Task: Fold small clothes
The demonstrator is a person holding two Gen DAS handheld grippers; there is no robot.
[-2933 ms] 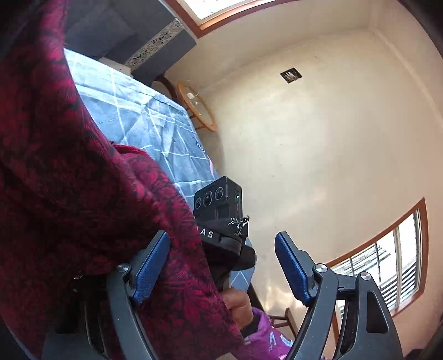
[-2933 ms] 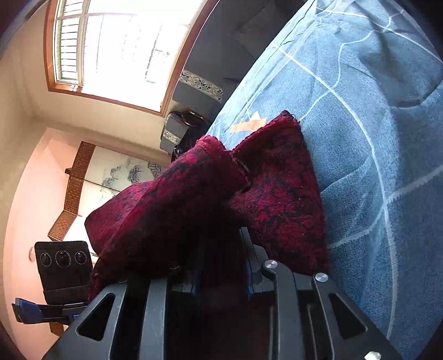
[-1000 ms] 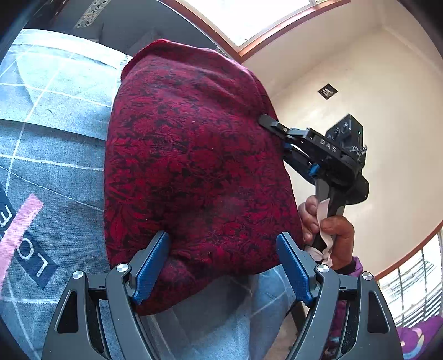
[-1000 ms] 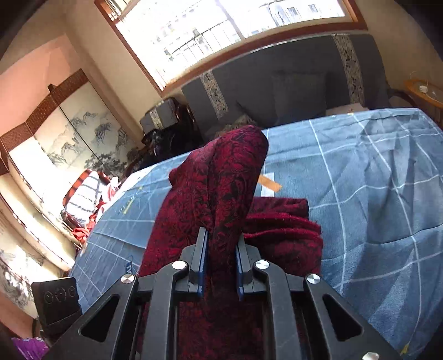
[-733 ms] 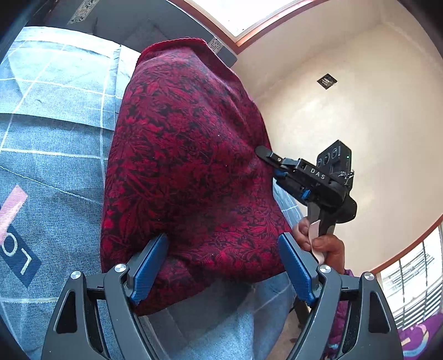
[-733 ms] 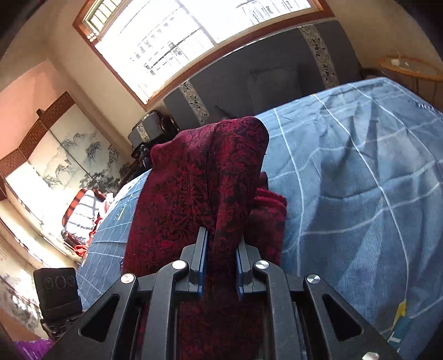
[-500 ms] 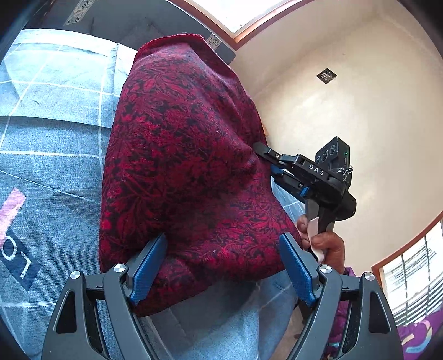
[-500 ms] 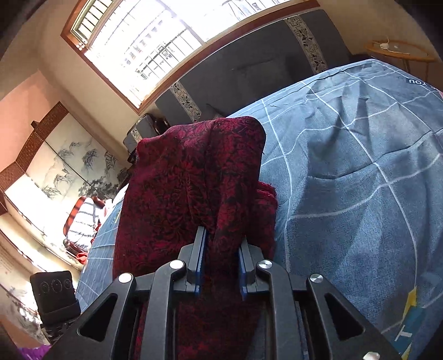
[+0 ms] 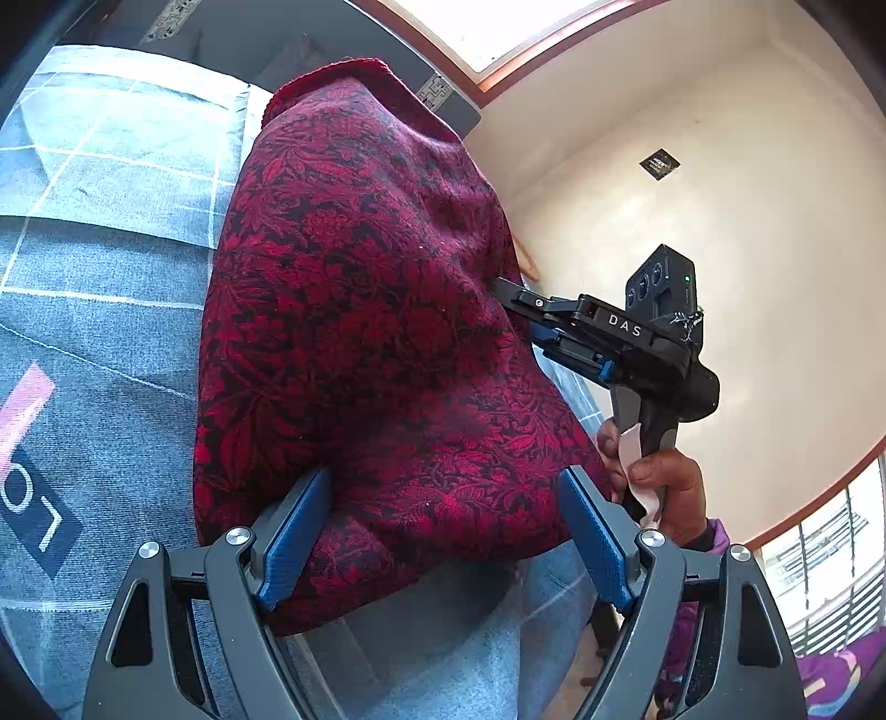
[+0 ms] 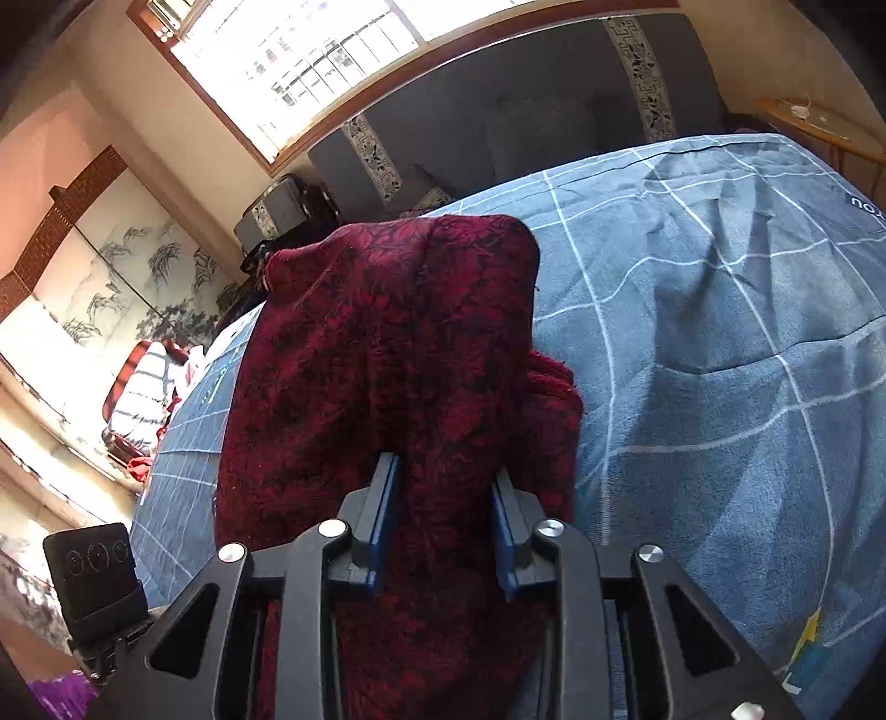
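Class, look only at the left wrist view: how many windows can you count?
2. The top window sits along the upper edge, above the dark headboard. The side window is at the lower right edge. Others may lie outside this view.
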